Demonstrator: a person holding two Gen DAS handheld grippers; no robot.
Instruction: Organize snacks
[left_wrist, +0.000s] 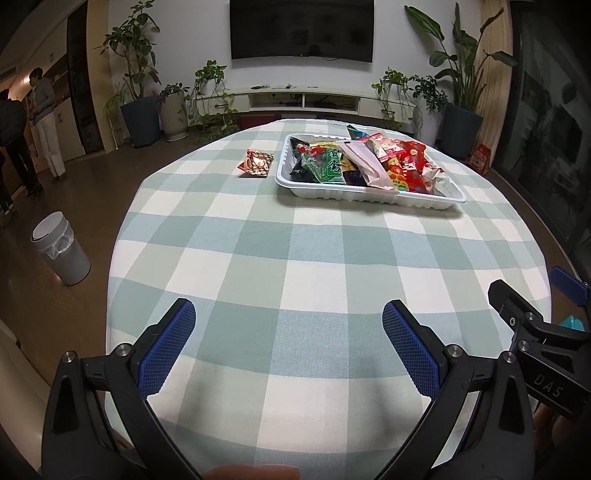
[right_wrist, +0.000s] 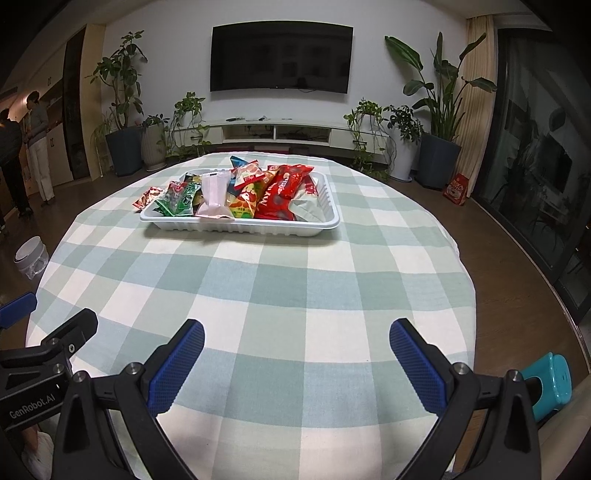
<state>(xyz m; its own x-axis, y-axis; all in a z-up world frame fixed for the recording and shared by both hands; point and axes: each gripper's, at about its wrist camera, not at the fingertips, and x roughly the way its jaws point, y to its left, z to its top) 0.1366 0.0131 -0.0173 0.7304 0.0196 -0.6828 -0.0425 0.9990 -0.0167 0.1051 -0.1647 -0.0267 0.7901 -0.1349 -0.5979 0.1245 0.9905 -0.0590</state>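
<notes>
Nearest: left gripper (left_wrist: 288, 347), blue pads spread wide, nothing between them, hovering over the near edge of the checked tablecloth (left_wrist: 314, 258). Right gripper (right_wrist: 295, 363) just beside it on the right, likewise wide open and empty.

Mid-table: bare cloth, nothing lying on it.

Far side: white plastic tray (left_wrist: 369, 195) heaped with snack packets, a green one (left_wrist: 325, 166) at the left end, a pale pink one (left_wrist: 365, 164) in the middle, red ones (left_wrist: 410, 162) to the right. Packets overlap and lean on each other; some stick up past the rim.

One small red-brown packet (left_wrist: 256, 163) lies flat on the cloth just left of the tray, apart from it. Likely the last piece to go in.

Handling, as judged: light, soft, crinkly film, probably slippery; contents may crush. Lying flat, it offers little to pinch. Best taken at a crimped end seam or a raised corner, with a gentle close. Left gripper is on the nearer side for it.
</notes>
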